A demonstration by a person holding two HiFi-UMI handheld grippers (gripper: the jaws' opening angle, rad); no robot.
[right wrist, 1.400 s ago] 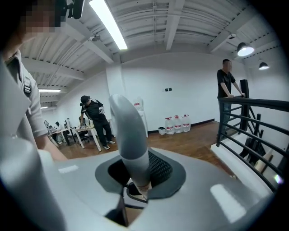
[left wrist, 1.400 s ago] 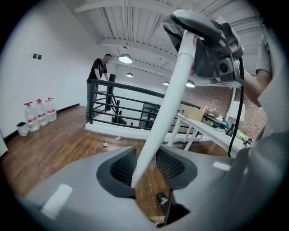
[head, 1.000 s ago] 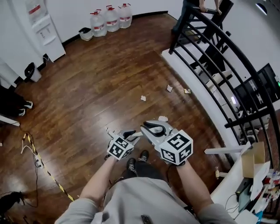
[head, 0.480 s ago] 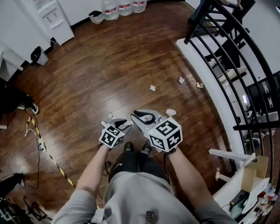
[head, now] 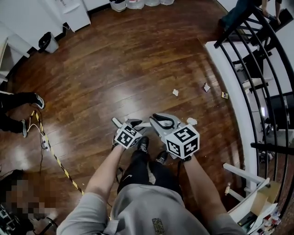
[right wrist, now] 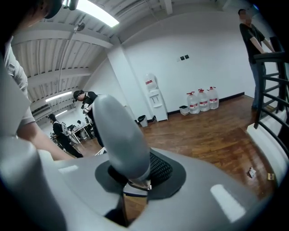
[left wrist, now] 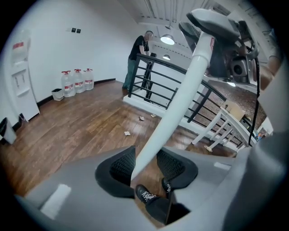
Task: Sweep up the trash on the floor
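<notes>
Several crumpled paper scraps lie on the wooden floor: one [head: 175, 92] ahead of me, two [head: 206, 87] [head: 223, 95] by the white ledge, one [head: 191, 121] beside my right gripper. The left gripper view catches scraps [left wrist: 127, 133] too. A white pole [left wrist: 180, 99] runs up between the pads of my left gripper [left wrist: 145, 166], which is shut on it. Its grey handle end [right wrist: 119, 135] sits in my right gripper [right wrist: 135, 173], shut on it. In the head view both grippers, left [head: 128, 135] and right [head: 181, 140], hover above my shoes. The pole's lower end is hidden.
A black stair railing [head: 257, 69] and white ledge [head: 232, 87] bound the right side, with a person on the stairs [head: 243, 11]. A white wooden frame [head: 243, 170] leans lower right. A yellow-black cable [head: 55, 156] trails at left. Water jugs [left wrist: 76, 81] and a bin [head: 47, 42] stand by the far wall.
Both grippers have dropped lower together with the pole, now over my shoes. The view has swung, so the scraps and railing sit further down and right.
</notes>
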